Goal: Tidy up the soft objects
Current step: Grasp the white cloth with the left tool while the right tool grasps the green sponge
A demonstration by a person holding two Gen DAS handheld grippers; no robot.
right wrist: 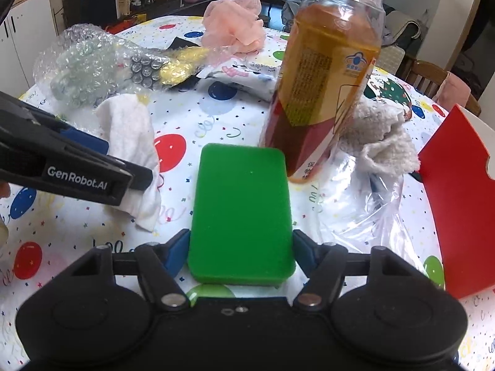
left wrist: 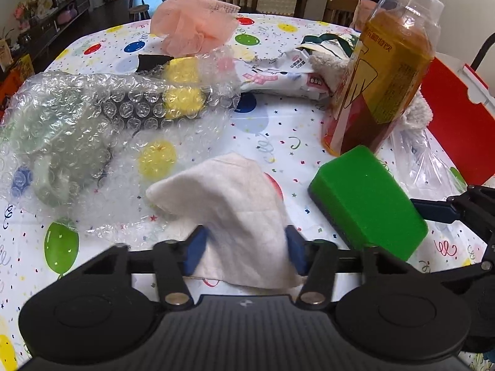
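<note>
My left gripper (left wrist: 246,249) is shut on a white cloth (left wrist: 238,204), held just above the table; the cloth also shows in the right wrist view (right wrist: 133,142), with the left gripper (right wrist: 102,167) beside it. My right gripper (right wrist: 241,252) is shut on a green sponge (right wrist: 241,213), which also shows in the left wrist view (left wrist: 368,201). A pink mesh puff (left wrist: 195,21) lies at the far side. A beige towel (right wrist: 383,136) lies behind the bottle.
A tall tea bottle (right wrist: 328,71) stands just beyond the sponge. Bubble wrap (left wrist: 92,114) covers objects at left. A wipes packet (left wrist: 278,74), a clear plastic bag (right wrist: 365,201) and a red-and-white box (right wrist: 461,216) at right lie on the balloon tablecloth (left wrist: 278,142).
</note>
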